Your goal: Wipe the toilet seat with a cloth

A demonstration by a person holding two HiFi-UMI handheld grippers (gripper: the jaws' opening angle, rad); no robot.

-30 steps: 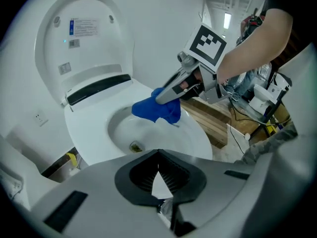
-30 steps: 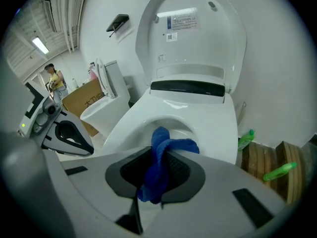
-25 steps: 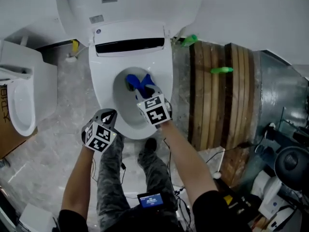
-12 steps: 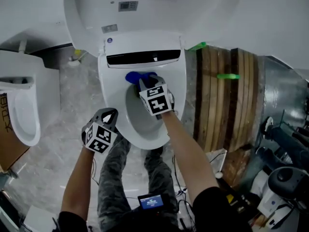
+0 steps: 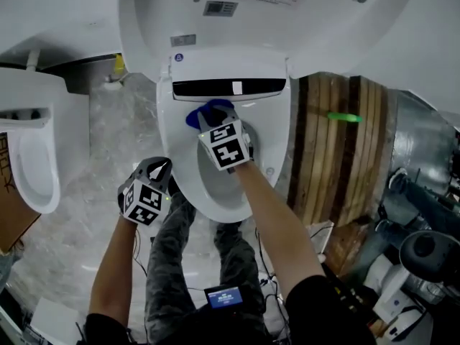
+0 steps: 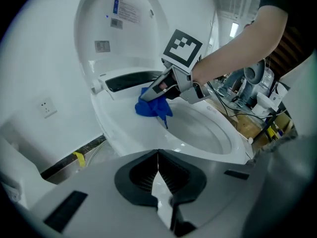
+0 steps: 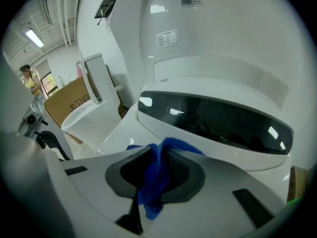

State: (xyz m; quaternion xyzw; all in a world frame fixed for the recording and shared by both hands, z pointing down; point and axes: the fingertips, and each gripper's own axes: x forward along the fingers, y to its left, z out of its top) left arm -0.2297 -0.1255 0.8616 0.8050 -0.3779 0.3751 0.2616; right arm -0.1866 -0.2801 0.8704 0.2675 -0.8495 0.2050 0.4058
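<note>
Cloth (image 5: 210,112), blue, clamped between fingers (image 7: 181,170) of right gripper (image 5: 211,125), pressed on far part of toilet seat (image 5: 172,146); left gripper (image 6: 157,165) fingers closed, empty, near left.

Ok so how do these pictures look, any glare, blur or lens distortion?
Head view: sharp and evenly lit, no hard shadows. Left gripper view: strong fisheye bend with dark corners, blue cloth in focus. Right gripper view: same fisheye, bright light reflections on the glossy dark panel.
</note>
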